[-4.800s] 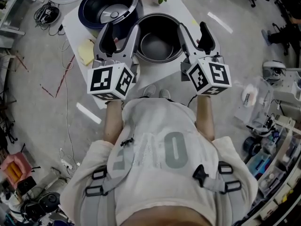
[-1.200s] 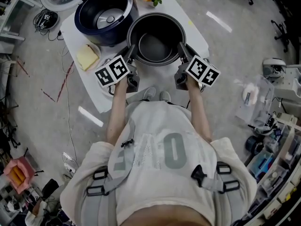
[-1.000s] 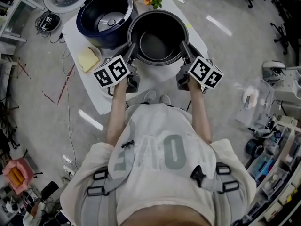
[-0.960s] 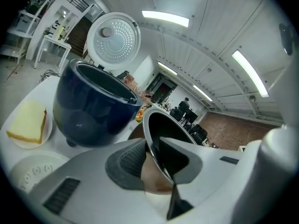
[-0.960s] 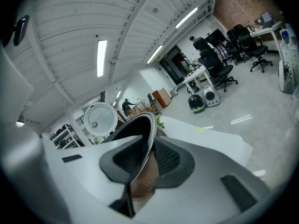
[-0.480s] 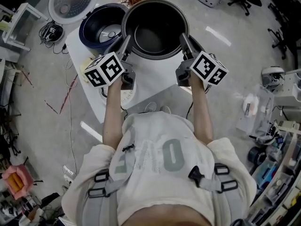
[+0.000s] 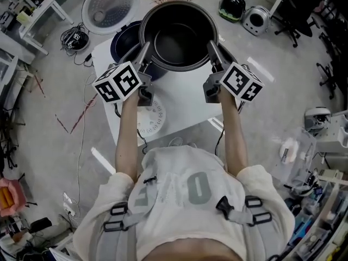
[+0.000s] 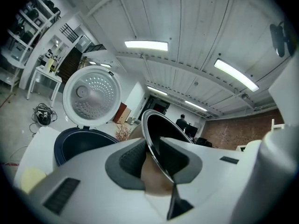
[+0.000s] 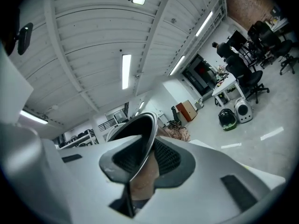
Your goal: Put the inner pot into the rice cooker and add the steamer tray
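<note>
**Inner pot pinched at its rim by both grippers**

The dark inner pot (image 7: 179,34) hangs upright, mouth up, above the white table (image 7: 182,99). Its rim is gripped at opposite sides. The left gripper (image 7: 143,48) clamps the left edge, with the thin metal lip squeezed between its pads. The right gripper (image 7: 212,48) clamps the right edge the same way. The dark blue rice cooker (image 7: 122,45) stands partly beneath the pot's left side, its round lid (image 7: 110,7) swung open.

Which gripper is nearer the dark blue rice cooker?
Left. Left gripper clamps the black inner pot beside the dark blue rice cooker; right gripper clamps its far rim.
</note>
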`<action>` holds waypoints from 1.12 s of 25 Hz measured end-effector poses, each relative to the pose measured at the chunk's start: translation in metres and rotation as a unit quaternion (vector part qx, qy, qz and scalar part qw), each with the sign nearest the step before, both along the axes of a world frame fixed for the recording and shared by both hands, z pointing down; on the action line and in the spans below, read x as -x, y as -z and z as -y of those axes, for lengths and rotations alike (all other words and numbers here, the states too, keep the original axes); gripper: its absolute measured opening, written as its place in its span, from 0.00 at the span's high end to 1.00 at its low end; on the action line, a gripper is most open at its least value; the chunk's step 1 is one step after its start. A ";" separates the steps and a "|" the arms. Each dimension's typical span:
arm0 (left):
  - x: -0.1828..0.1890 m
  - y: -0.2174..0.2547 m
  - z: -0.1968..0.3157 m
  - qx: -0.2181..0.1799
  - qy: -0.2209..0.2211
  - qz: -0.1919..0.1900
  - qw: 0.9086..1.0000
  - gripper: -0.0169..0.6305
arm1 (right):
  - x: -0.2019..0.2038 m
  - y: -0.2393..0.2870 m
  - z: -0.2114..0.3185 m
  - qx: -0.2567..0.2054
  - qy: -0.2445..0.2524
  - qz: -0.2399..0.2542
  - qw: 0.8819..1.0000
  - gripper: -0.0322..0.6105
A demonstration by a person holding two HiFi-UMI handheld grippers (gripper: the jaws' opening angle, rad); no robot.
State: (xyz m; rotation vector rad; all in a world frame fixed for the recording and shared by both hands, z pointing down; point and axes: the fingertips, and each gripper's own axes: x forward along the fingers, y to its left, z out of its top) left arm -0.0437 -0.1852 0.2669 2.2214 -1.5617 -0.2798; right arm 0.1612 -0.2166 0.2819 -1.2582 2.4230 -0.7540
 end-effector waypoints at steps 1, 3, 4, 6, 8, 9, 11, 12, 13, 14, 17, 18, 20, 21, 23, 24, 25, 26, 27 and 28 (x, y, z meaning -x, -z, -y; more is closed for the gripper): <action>0.006 0.003 0.003 -0.003 0.006 0.002 1.000 0.82 | 0.006 0.003 0.005 -0.003 0.006 -0.001 1.000 0.81; 0.018 0.010 0.008 -0.008 0.016 0.005 1.000 0.82 | 0.019 0.009 0.014 -0.009 0.016 -0.002 1.000 0.81; 0.025 0.012 0.010 -0.010 0.022 0.006 1.000 0.82 | 0.026 0.011 0.019 -0.010 0.022 -0.001 1.000 0.81; 0.042 0.018 0.016 -0.013 0.034 0.009 0.999 0.82 | 0.044 0.015 0.029 -0.011 0.033 0.001 0.999 0.81; 0.067 0.024 0.024 -0.013 0.042 0.013 0.999 0.82 | 0.071 0.020 0.041 -0.007 0.041 0.002 0.999 0.81; 0.083 0.026 0.028 -0.012 0.045 0.014 0.999 0.82 | 0.087 0.022 0.046 -0.005 0.044 0.003 0.999 0.81; 0.115 0.029 0.033 -0.008 0.052 0.012 0.999 0.82 | 0.120 0.024 0.054 0.000 0.051 0.001 0.999 0.81; 0.127 0.029 0.033 -0.007 0.055 0.009 0.998 0.82 | 0.133 0.024 0.056 0.002 0.055 0.000 0.998 0.81; 0.135 0.028 0.033 -0.006 0.059 0.007 0.998 0.82 | 0.142 0.023 0.057 0.004 0.058 -0.003 0.998 0.81; 0.140 0.026 0.031 -0.005 0.062 0.006 0.998 0.82 | 0.146 0.021 0.056 0.007 0.061 -0.005 0.998 0.81; 0.145 0.018 0.028 0.001 0.062 0.005 0.998 0.82 | 0.152 0.013 0.054 0.015 0.062 -0.008 0.998 0.81; 0.149 0.017 0.029 0.002 0.060 0.006 0.998 0.82 | 0.156 0.012 0.055 0.016 0.062 -0.007 0.998 0.81; 0.162 0.016 0.033 0.004 0.059 0.011 0.998 0.82 | 0.169 0.010 0.058 0.016 0.061 -0.005 0.998 0.81; 0.168 0.015 0.037 0.004 0.062 0.013 0.998 0.82 | 0.174 0.009 0.061 0.016 0.061 -0.006 0.998 0.81; 0.172 0.010 0.042 0.009 0.069 0.012 0.998 0.82 | 0.179 0.004 0.067 0.022 0.061 -0.009 0.998 0.81; 0.172 0.006 0.042 0.013 0.072 0.011 0.997 0.82 | 0.179 0.001 0.069 0.027 0.063 -0.009 0.998 0.81; 0.172 0.002 0.043 0.017 0.074 0.010 0.997 0.82 | 0.179 -0.004 0.070 0.033 0.066 -0.009 0.997 0.81; 0.172 -0.001 0.043 0.023 0.077 0.011 0.997 0.82 | 0.180 -0.007 0.071 0.038 0.068 -0.011 0.997 0.81; 0.172 -0.004 0.044 0.028 0.082 0.011 0.996 0.82 | 0.180 -0.010 0.073 0.041 0.071 -0.014 0.997 0.81; 0.173 -0.007 0.046 0.032 0.086 0.010 0.996 0.82 | 0.181 -0.013 0.075 0.043 0.073 -0.017 0.996 0.81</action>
